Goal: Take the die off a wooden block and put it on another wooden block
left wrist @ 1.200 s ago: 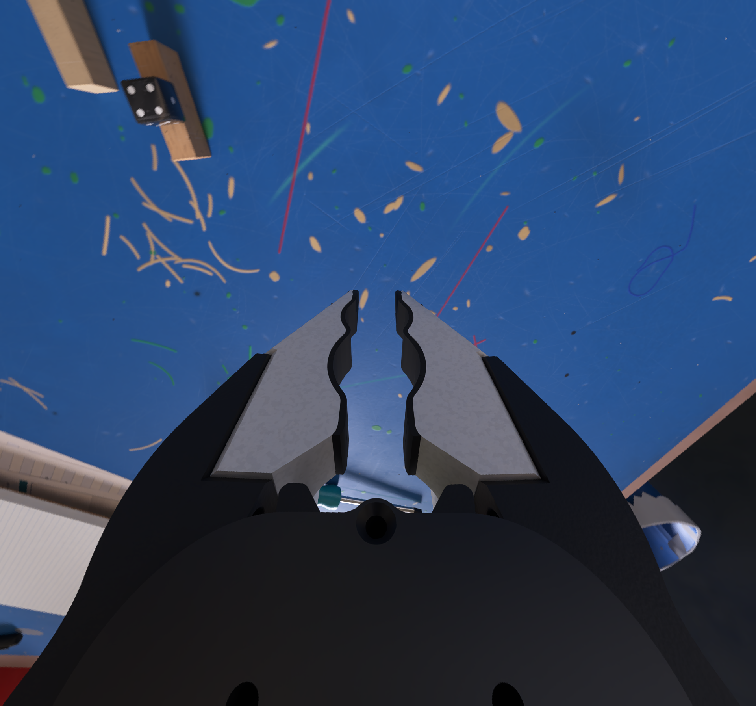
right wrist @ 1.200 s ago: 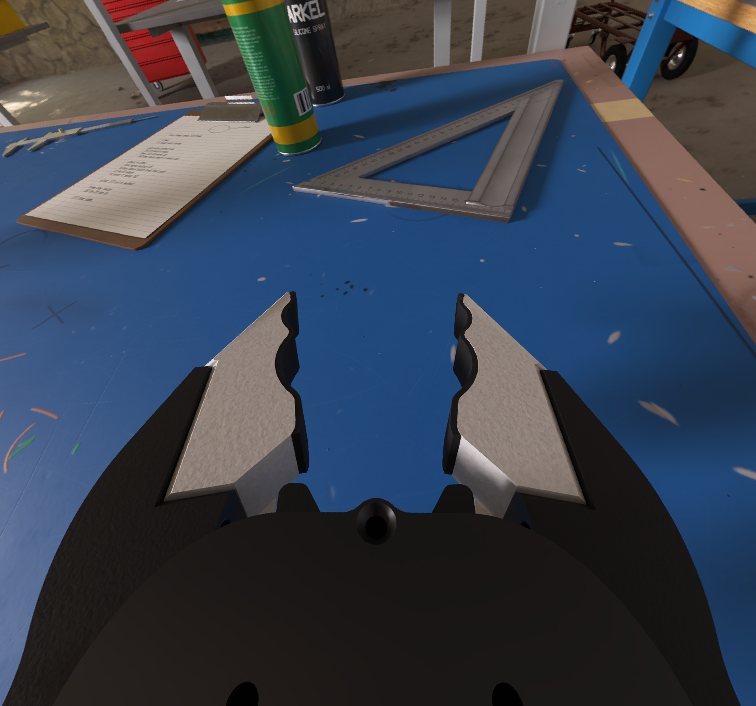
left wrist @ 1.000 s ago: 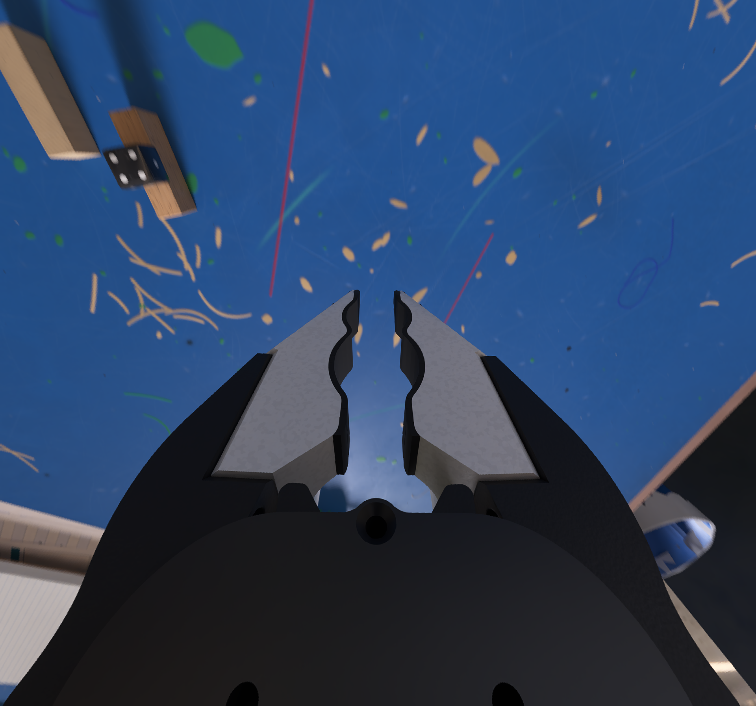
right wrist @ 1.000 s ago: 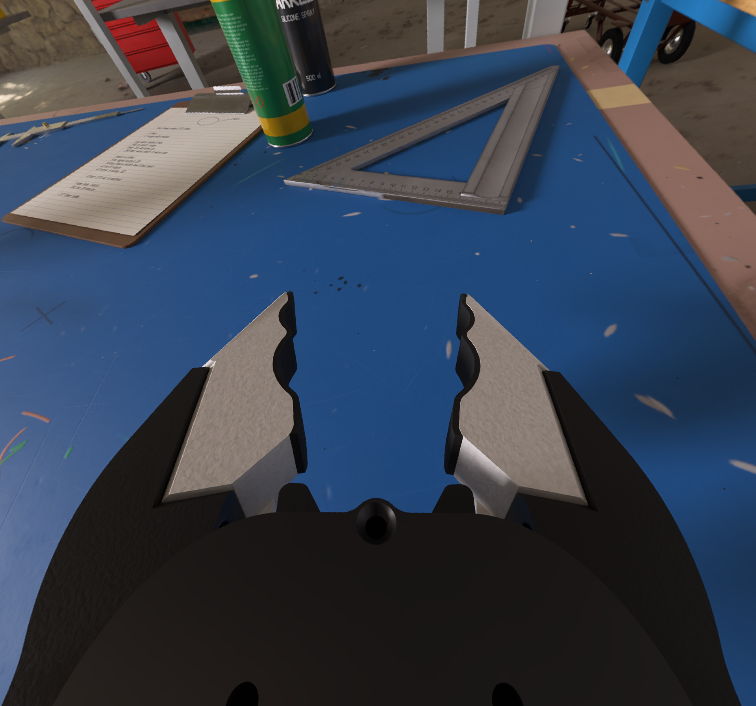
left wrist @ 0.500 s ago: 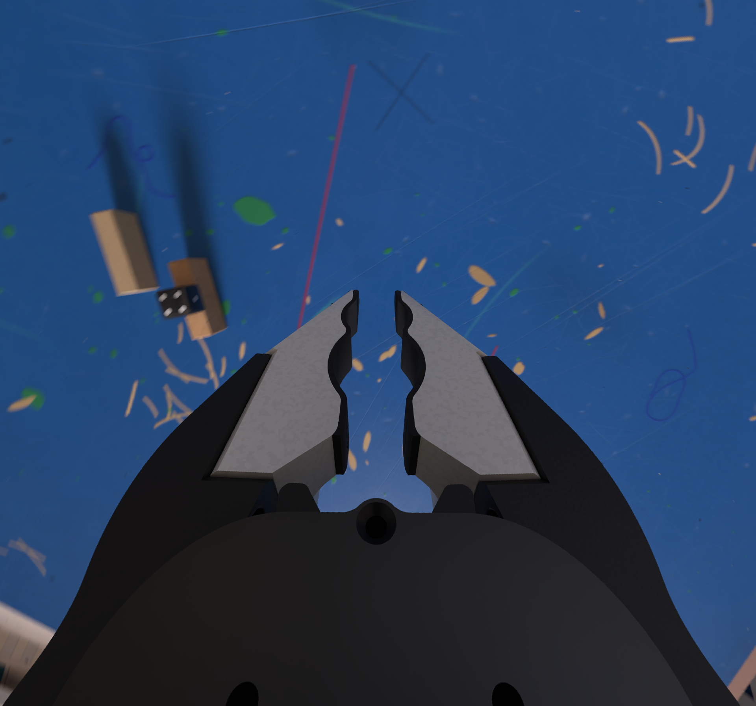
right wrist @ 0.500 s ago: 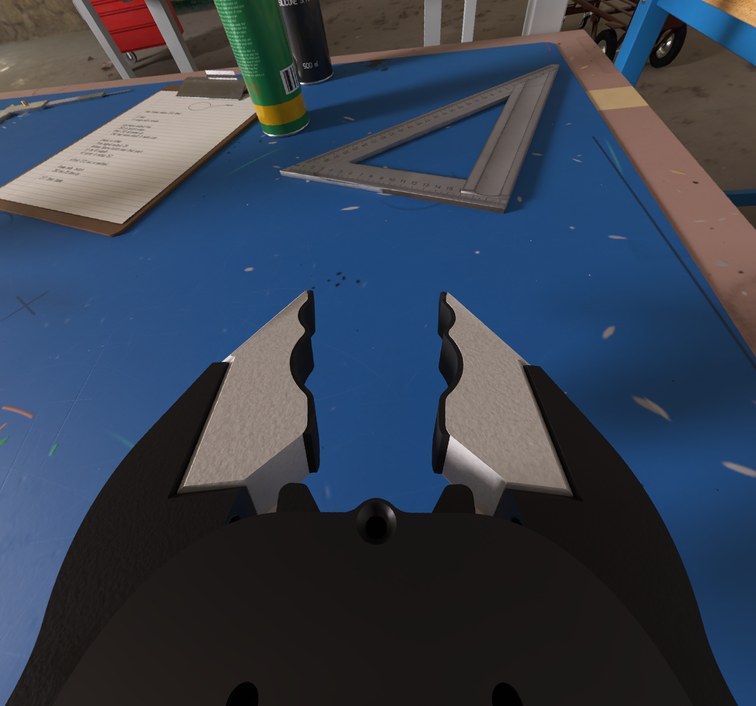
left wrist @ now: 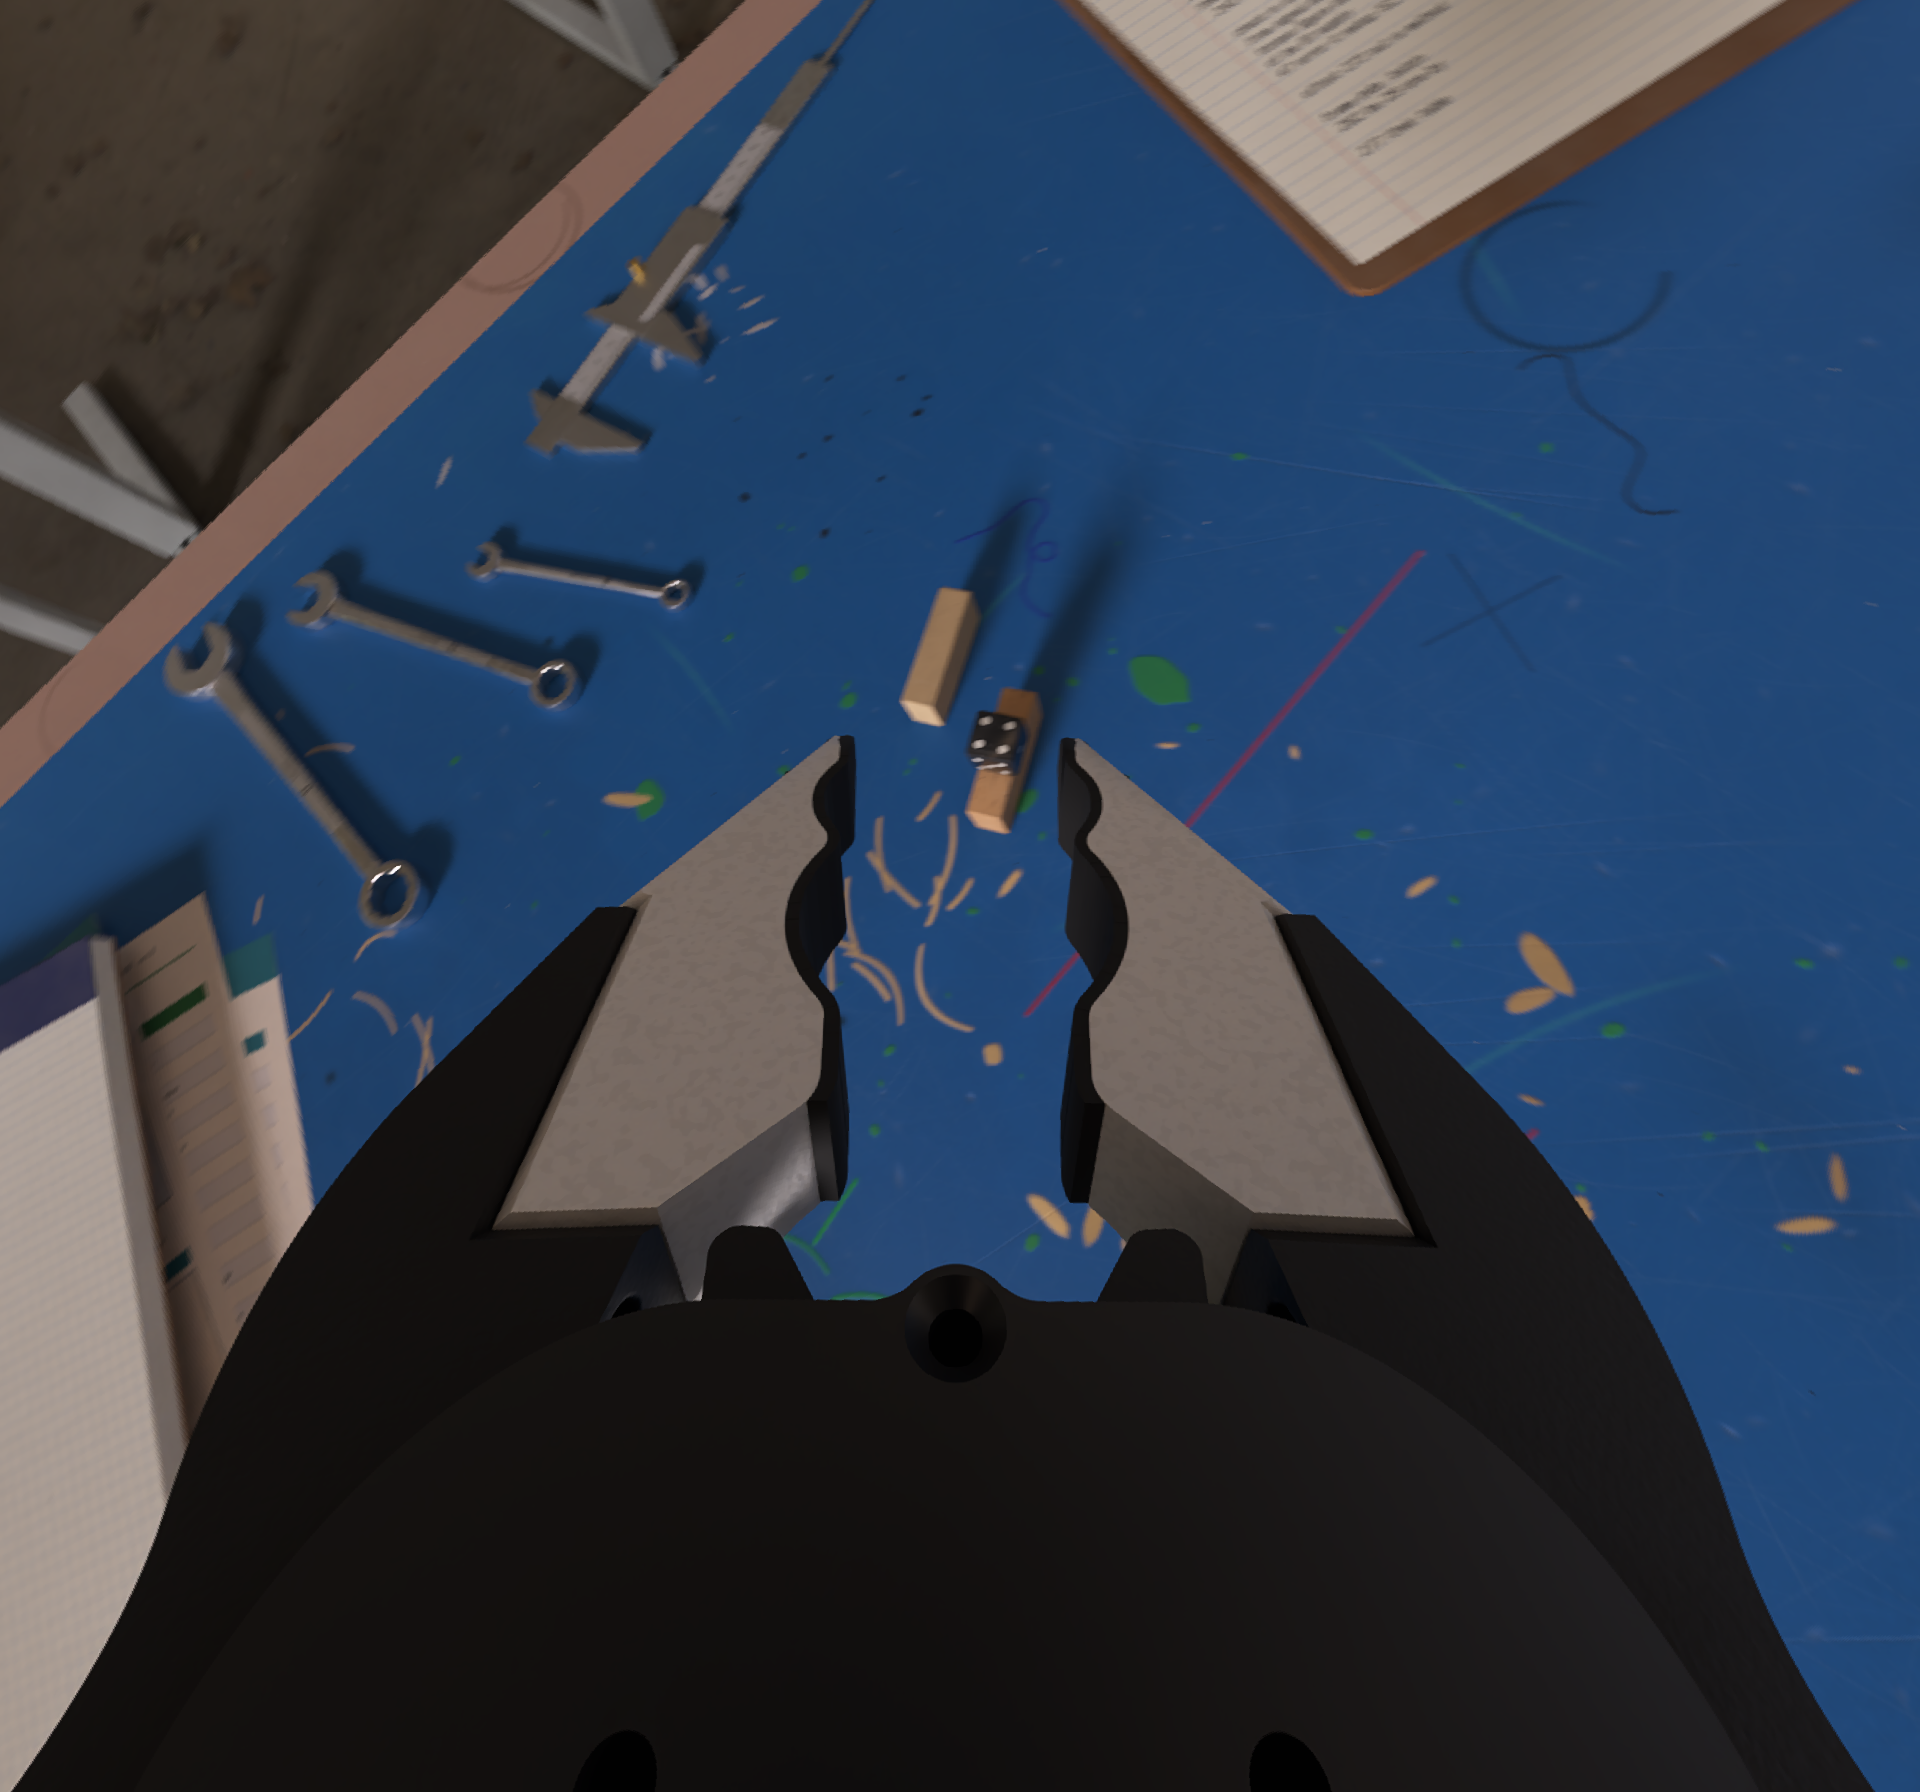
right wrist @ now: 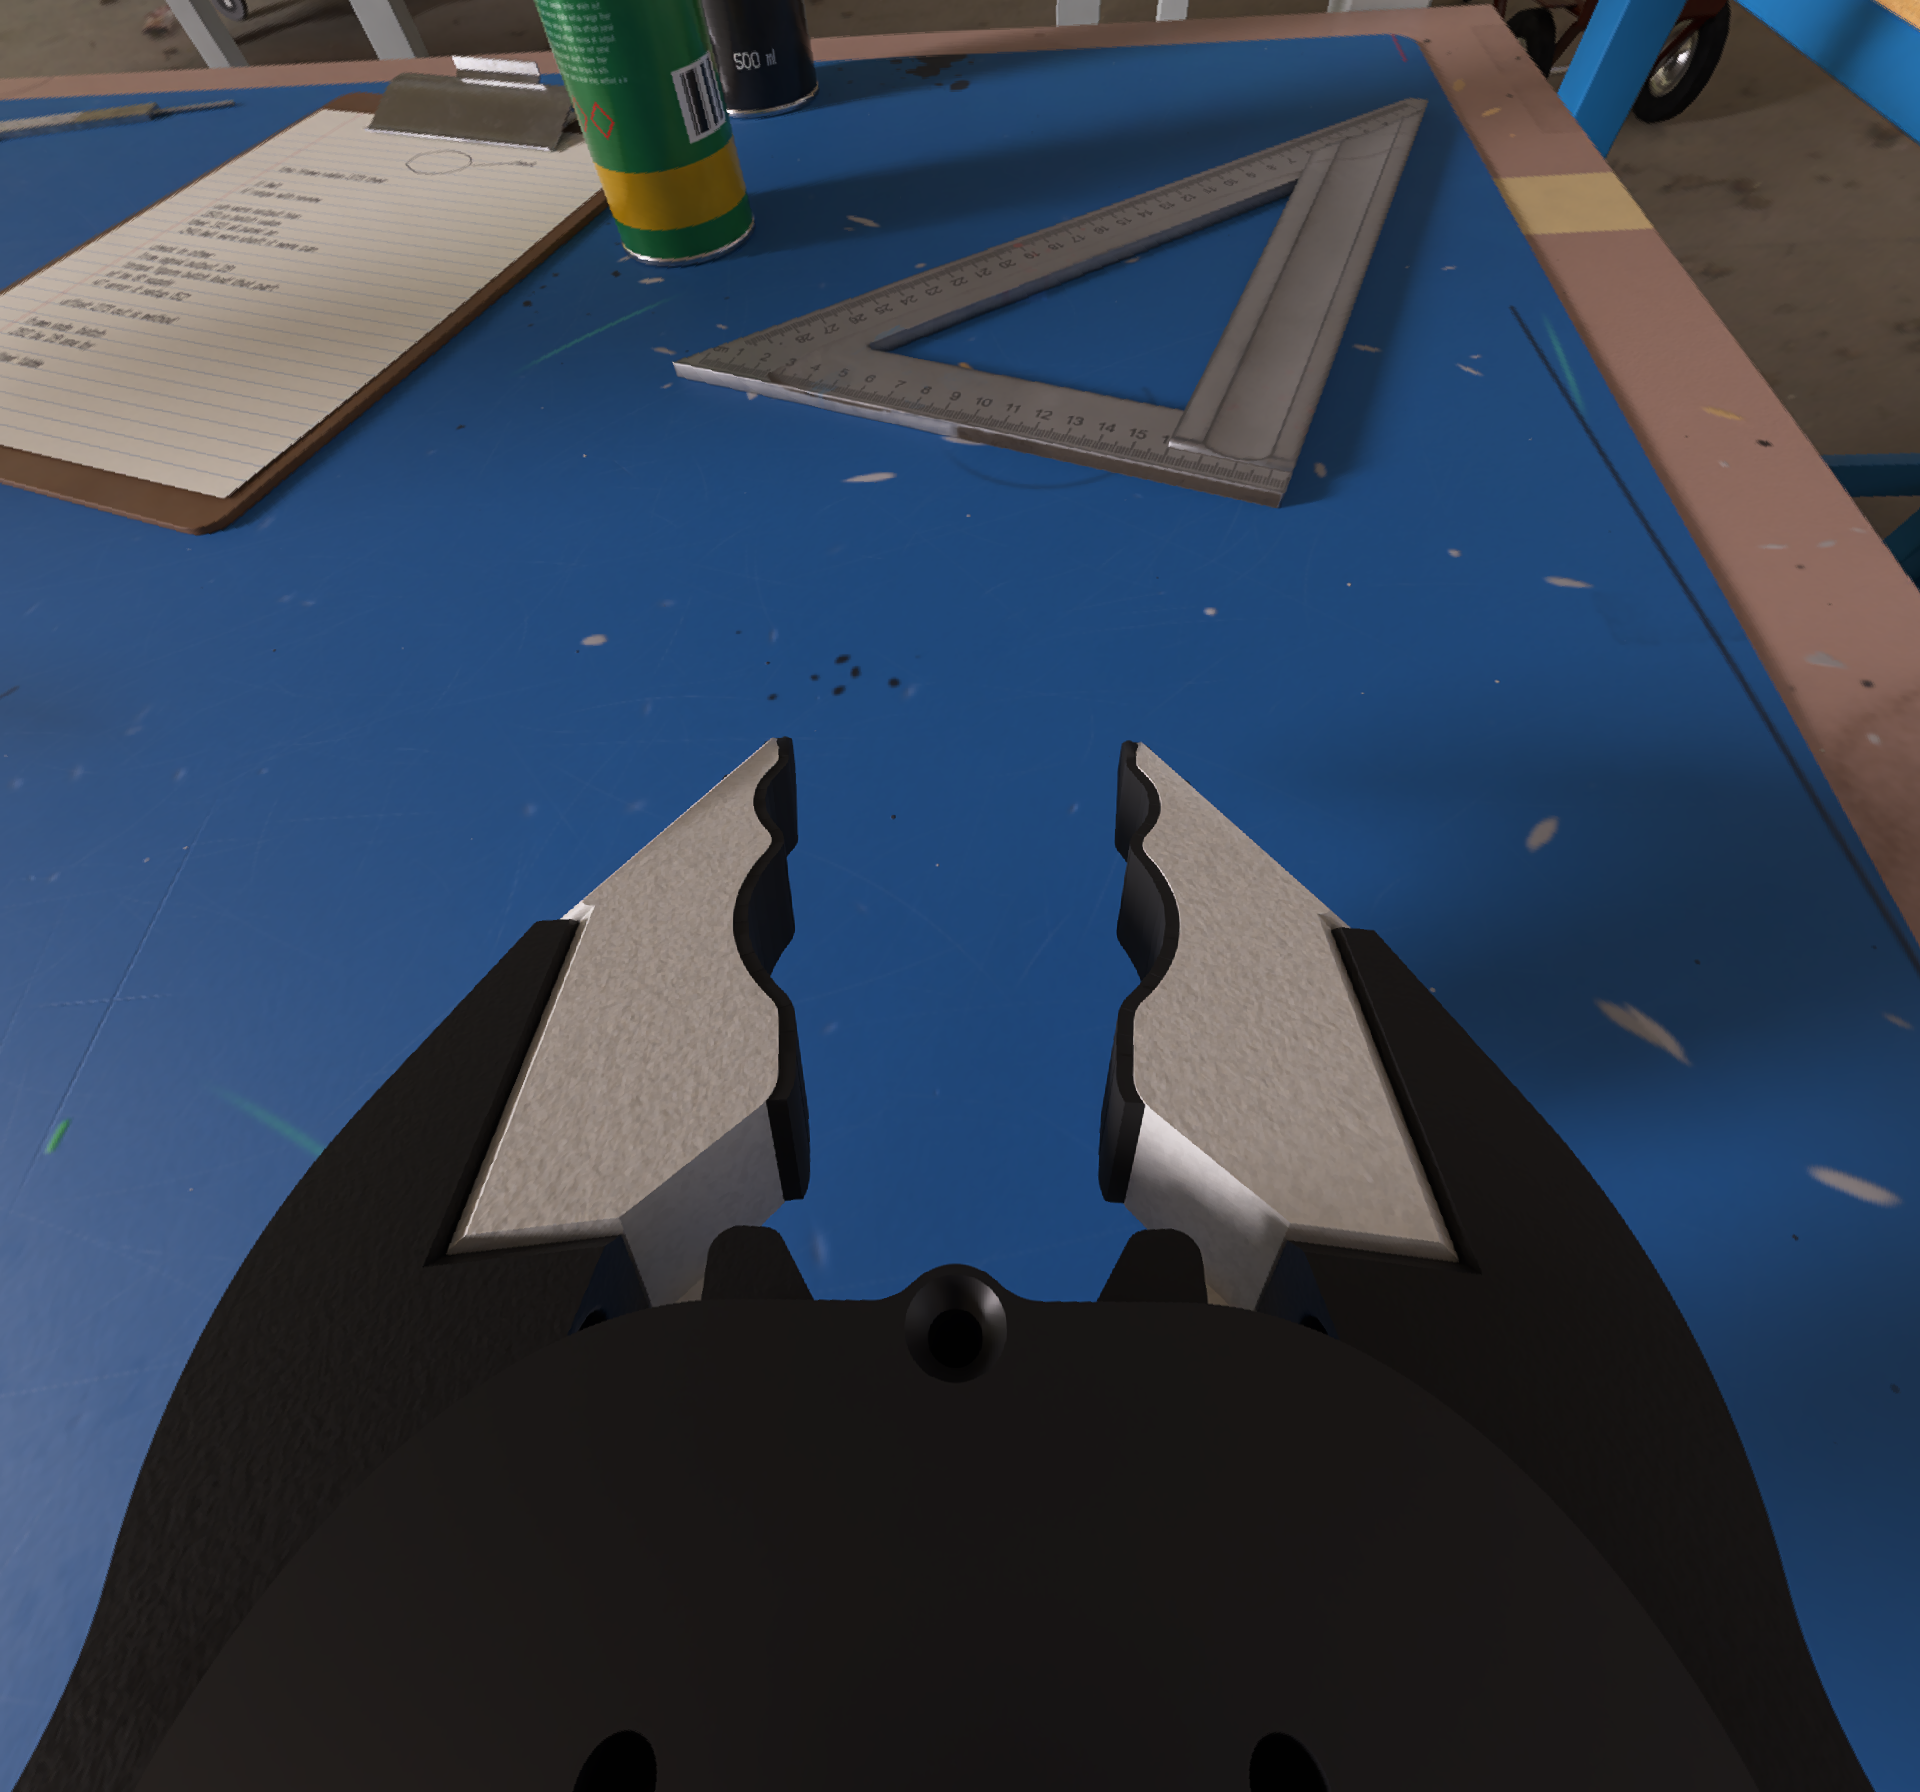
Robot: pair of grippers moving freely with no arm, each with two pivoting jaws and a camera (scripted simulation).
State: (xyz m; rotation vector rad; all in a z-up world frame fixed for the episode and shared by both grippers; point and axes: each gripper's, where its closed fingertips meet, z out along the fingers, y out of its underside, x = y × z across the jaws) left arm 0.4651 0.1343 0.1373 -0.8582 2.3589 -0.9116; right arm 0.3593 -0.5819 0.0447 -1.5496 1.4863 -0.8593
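Note:
In the left wrist view a black die (left wrist: 994,741) with white pips sits on a small darker wooden block (left wrist: 1002,772) on the blue table. A paler wooden block (left wrist: 940,641) lies just to its left, bare. My left gripper (left wrist: 956,755) is open and empty, high above the table, its fingertips framing the die and its block from far off. My right gripper (right wrist: 956,755) is open and empty over bare blue table; the die and the blocks do not show in its view.
Three wrenches (left wrist: 312,776) and a caliper (left wrist: 665,288) lie near the table's left edge (left wrist: 416,329). A clipboard (left wrist: 1455,49) lies at upper right, a booklet (left wrist: 135,1171) at lower left. The right wrist view shows a set square (right wrist: 1091,340), spray cans (right wrist: 644,80) and the clipboard (right wrist: 260,288).
My left gripper has risen and pulled back, so the die and blocks look smaller and nearer the centre, and its jaws have opened wider. My right gripper's jaws have narrowed a little.

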